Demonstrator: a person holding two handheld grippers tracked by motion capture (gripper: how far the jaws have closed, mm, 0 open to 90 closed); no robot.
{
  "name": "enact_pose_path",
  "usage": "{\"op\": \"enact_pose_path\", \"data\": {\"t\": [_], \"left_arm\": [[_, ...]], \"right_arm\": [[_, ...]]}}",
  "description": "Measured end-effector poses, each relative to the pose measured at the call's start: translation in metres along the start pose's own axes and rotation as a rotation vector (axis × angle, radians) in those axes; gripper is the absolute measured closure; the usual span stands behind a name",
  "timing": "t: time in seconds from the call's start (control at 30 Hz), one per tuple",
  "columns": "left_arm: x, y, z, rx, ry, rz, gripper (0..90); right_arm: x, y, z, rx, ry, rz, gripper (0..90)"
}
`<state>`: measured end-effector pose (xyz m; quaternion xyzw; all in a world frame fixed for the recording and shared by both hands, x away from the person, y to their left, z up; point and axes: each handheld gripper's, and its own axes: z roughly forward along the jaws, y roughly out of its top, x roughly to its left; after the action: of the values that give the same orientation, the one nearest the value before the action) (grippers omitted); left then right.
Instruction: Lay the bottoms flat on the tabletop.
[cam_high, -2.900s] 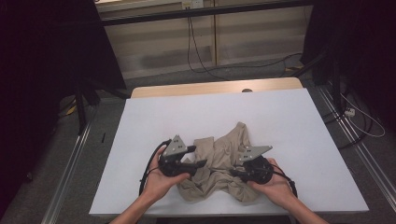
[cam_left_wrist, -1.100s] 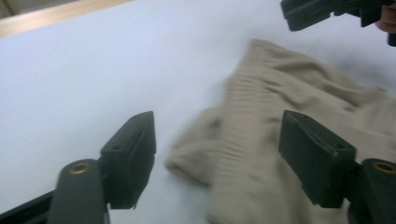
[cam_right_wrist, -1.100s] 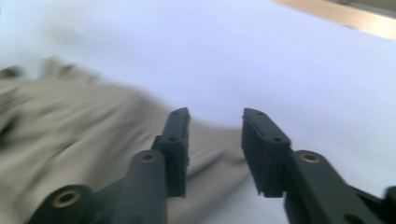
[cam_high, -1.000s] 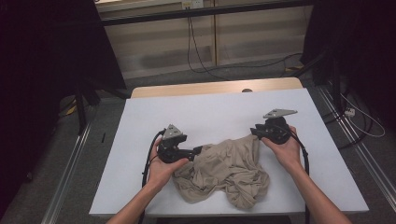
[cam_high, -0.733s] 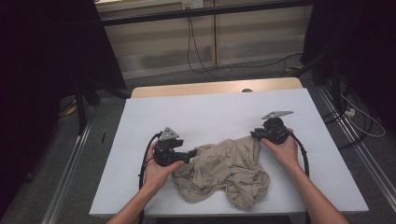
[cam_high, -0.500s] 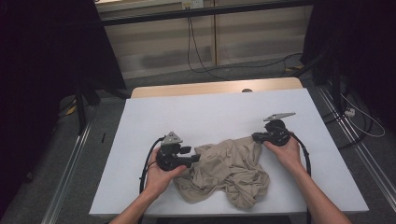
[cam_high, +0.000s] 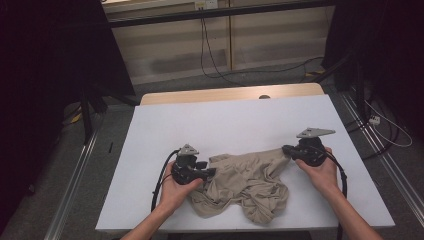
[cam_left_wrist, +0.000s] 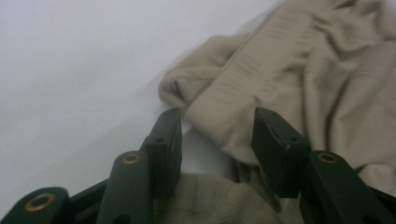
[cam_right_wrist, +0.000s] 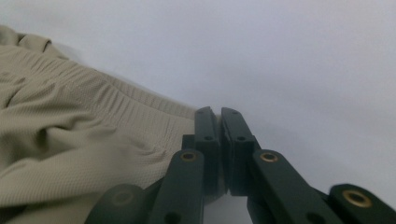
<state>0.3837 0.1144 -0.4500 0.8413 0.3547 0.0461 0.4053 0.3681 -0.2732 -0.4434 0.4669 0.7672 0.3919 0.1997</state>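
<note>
The left gripper (cam_high: 209, 172), held in a person's left hand (cam_high: 176, 187), has its two black jaws spread apart, straddling a ribbed band at the left edge of a crumpled beige garment (cam_high: 247, 182). The right gripper (cam_high: 286, 149), in the right hand (cam_high: 320, 170), has its jaws pressed together, pinching the garment's ribbed edge at its upper right corner, which is drawn out to a point. The garment lies bunched between the two hands on the near half of a white table (cam_high: 235, 125), folds heaped toward the front edge.
</note>
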Motion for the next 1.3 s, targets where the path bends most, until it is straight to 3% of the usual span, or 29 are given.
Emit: {"op": "enact_pose_path", "data": {"t": [0.1, 0.13, 0.17, 0.27, 0.37, 0.47, 0.5, 0.7, 0.83, 1.13, 1.2, 1.3], "left_arm": [[-0.001, -0.003, 0.008, 0.022, -0.002, 0.019, 53.5], [-0.001, -0.003, 0.008, 0.022, -0.002, 0.019, 59.2], [-0.003, -0.003, 0.008, 0.020, -0.019, 0.024, 59.2], [-0.007, -0.002, 0.006, 0.017, -0.028, 0.045, 75.0], [-0.005, 0.000, -0.002, -0.019, -0.039, 0.021, 84.2], [0.000, 0.003, -0.011, -0.074, -0.046, -0.006, 85.3], [0.002, 0.004, -0.016, -0.097, -0.031, -0.009, 85.6], [0.007, 0.011, -0.027, -0.161, -0.004, -0.011, 85.6], [0.011, 0.021, -0.040, -0.226, 0.016, 0.017, 85.5], [0.016, 0.030, -0.062, -0.281, 0.032, 0.024, 85.6], [0.019, 0.035, -0.067, -0.300, 0.052, 0.033, 85.8], [0.021, 0.047, -0.077, -0.340, 0.057, 0.030, 85.8]], "right_arm": [[0.002, -0.010, -0.006, 0.012, 0.011, -0.007, 86.5], [0.002, -0.010, -0.006, 0.012, 0.011, -0.007, 86.5], [0.003, -0.010, -0.005, 0.019, 0.011, -0.005, 86.5], [0.004, -0.008, -0.002, 0.018, 0.008, -0.015, 86.4], [0.003, -0.006, -0.004, 0.003, 0.009, -0.003, 86.3], [0.001, -0.005, -0.009, -0.035, 0.017, 0.021, 86.3], [0.000, -0.002, -0.011, -0.055, 0.023, 0.029, 86.3], [0.005, 0.008, -0.014, -0.112, 0.046, 0.040, 86.2], [0.008, 0.025, -0.021, -0.186, 0.062, 0.033, 86.3], [0.015, 0.039, -0.022, -0.219, 0.075, 0.016, 86.3], [0.016, 0.042, -0.022, -0.224, 0.080, 0.007, 86.3], [0.015, 0.059, -0.030, -0.284, 0.079, 0.010, 86.3]]}}
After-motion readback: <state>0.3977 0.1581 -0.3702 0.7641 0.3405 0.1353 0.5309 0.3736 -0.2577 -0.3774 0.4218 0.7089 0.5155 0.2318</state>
